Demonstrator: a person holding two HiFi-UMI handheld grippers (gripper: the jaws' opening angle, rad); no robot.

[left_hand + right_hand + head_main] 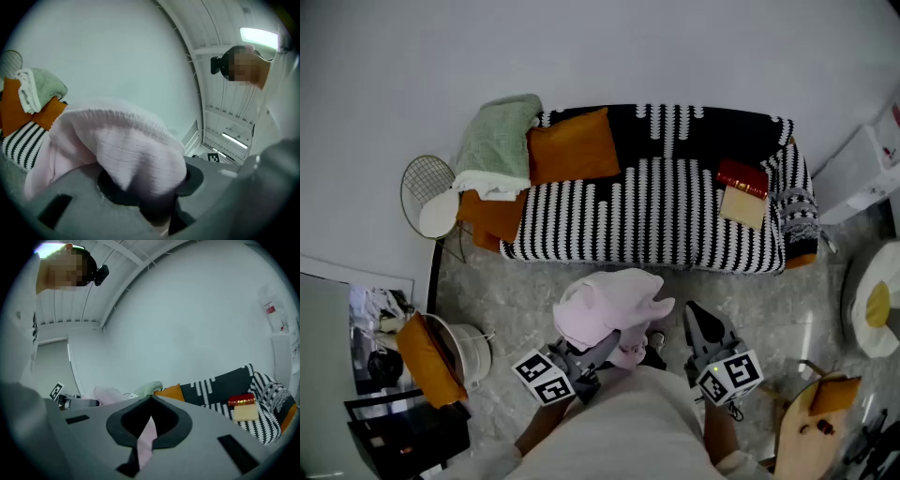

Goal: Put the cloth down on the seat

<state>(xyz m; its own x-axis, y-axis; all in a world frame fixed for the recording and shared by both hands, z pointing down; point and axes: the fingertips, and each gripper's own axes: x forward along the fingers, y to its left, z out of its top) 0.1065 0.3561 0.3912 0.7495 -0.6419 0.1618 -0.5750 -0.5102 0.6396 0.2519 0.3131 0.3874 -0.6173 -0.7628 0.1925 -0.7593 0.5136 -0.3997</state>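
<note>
A bunched pale pink cloth (605,305) hangs over the grey floor, in front of the black-and-white striped sofa seat (656,216). My left gripper (607,340) is shut on its underside. In the left gripper view the cloth (126,145) fills the space over the jaws (154,187) and hides their tips. To the right, my right gripper (694,312) points toward the sofa. Its jaws (151,399) meet at the tips, pinching a thin pink strip of the cloth (147,437). The sofa (220,390) lies ahead of it.
On the sofa lie an orange cushion (574,145), a green blanket (499,131), and a red book (742,176) on a tan pad (743,204). A round wire fan (428,192) stands at its left end, a white bucket (469,352) nearer left, and a wooden stool (816,422) at right.
</note>
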